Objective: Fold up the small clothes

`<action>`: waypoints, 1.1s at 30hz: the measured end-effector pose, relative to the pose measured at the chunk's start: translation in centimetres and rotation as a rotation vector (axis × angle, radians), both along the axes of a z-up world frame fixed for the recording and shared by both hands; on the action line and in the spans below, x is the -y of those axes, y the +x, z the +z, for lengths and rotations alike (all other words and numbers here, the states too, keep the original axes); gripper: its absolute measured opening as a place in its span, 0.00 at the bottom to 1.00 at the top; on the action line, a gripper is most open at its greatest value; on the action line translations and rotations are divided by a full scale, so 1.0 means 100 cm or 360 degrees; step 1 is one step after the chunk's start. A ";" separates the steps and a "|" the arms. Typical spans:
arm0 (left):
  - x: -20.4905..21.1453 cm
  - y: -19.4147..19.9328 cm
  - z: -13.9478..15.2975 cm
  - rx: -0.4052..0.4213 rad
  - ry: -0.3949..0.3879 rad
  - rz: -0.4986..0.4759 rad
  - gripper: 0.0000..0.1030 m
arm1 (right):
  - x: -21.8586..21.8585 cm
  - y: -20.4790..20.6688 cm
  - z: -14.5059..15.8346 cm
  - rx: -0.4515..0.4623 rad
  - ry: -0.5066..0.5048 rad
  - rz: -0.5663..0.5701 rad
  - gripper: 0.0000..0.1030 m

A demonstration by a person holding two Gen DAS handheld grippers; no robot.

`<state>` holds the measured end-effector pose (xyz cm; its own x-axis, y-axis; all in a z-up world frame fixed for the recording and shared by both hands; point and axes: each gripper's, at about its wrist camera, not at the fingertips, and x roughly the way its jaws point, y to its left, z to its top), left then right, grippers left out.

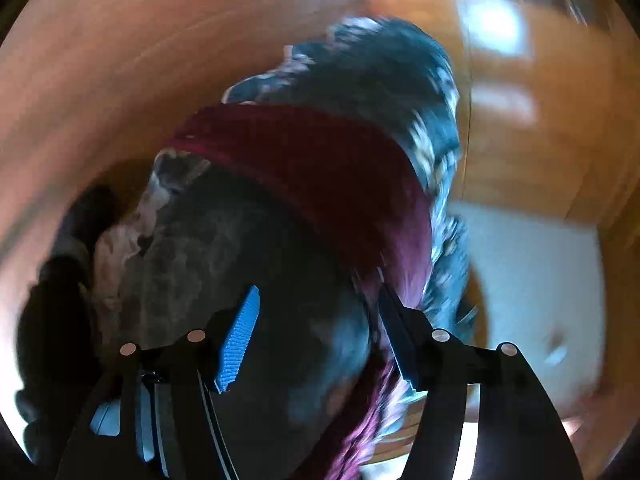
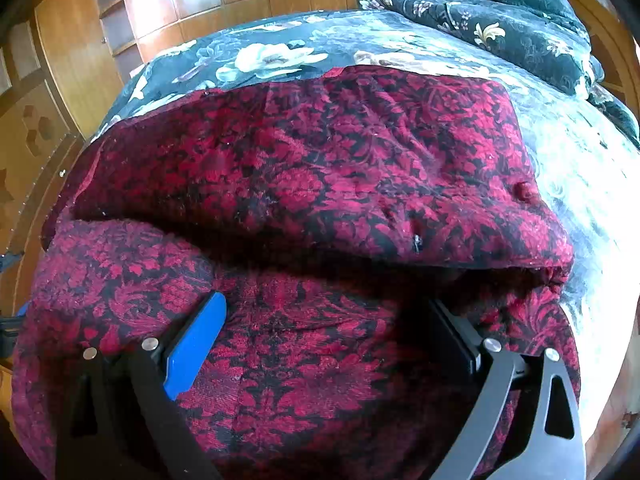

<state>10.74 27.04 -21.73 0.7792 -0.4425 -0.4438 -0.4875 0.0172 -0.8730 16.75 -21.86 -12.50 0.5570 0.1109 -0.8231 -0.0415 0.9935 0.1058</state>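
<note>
Glossy wooden cabinets (image 2: pixel 80 40) behind floral bed cover (image 2: pixel 280 56), woven red-black garment (image 2: pixel 320 184) folded thick upon it, right gripper (image 2: pixel 332 340) wide open above, left gripper (image 1: pixel 316 336) parted, empty.

Left wrist view is smeared with motion blur, the wooden wall (image 1: pixel 120 60) streaking into arcs, and only the hand-held gripper's blue pad (image 1: pixel 238 340) stays crisp. Right wrist view is sharp and daylit. Glare blows out the bedspread (image 2: pixel 580 168) on the right, and a dark shadow sits under the red cloth's (image 2: pixel 320 160) fold. Both show heavy fisheye bending with black corners.
</note>
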 end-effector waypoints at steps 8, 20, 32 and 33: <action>-0.014 0.038 -0.063 -0.0096 -0.0376 0.0234 0.62 | -0.006 0.003 -0.001 -0.0024 -0.0049 0.0004 0.94; -0.042 0.068 -0.062 -0.0174 -0.0214 0.0355 0.12 | -0.007 0.008 -0.004 -0.0042 -0.0062 0.0006 0.95; 0.006 0.070 0.176 0.0439 0.1006 -0.0005 0.10 | -0.004 0.007 -0.004 -0.0021 -0.0010 0.0003 0.96; 0.027 0.073 0.195 0.0521 0.1094 -0.0091 0.10 | -0.003 0.006 -0.004 -0.0018 -0.0004 0.0002 0.96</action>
